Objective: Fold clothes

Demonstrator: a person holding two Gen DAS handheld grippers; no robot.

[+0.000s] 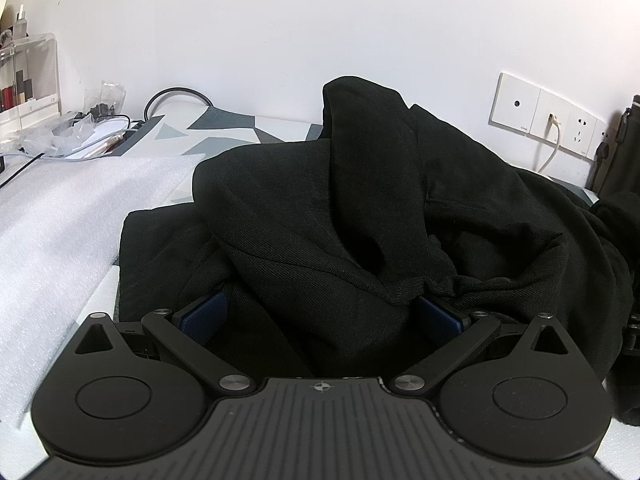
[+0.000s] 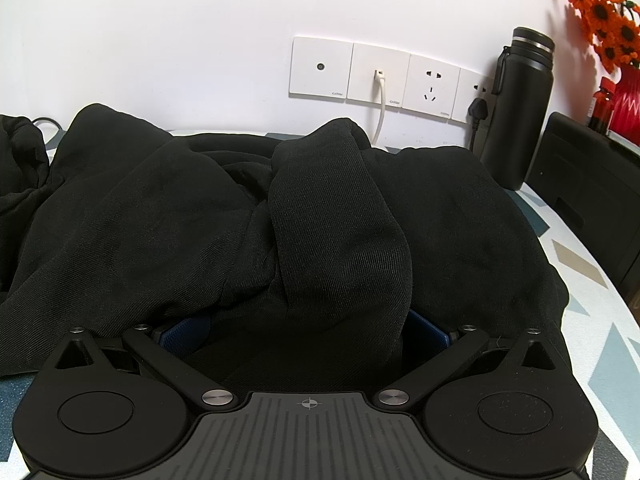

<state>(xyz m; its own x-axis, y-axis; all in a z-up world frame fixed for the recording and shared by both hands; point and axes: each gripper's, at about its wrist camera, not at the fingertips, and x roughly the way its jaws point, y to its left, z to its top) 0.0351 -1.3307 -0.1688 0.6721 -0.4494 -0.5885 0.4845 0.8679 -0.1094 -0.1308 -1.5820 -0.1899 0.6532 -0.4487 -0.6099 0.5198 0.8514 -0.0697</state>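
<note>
Black garment [image 1: 360,208] is lying bunched on a patterned table [image 2: 592,280], spilling between the wide-spread fingers of the left gripper [image 1: 320,312] and right gripper [image 2: 304,332].

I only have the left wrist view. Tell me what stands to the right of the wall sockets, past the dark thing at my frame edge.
Observer: A tall black bottle stands upright against the wall.
Operator: Report anything beyond it.
Observer: Orange flowers in a red vase.
Operator: Give me the right gripper's state.
Observer: The right gripper is spread wide, and the black garment drapes over the gap and hides most of both blue pads.
</note>
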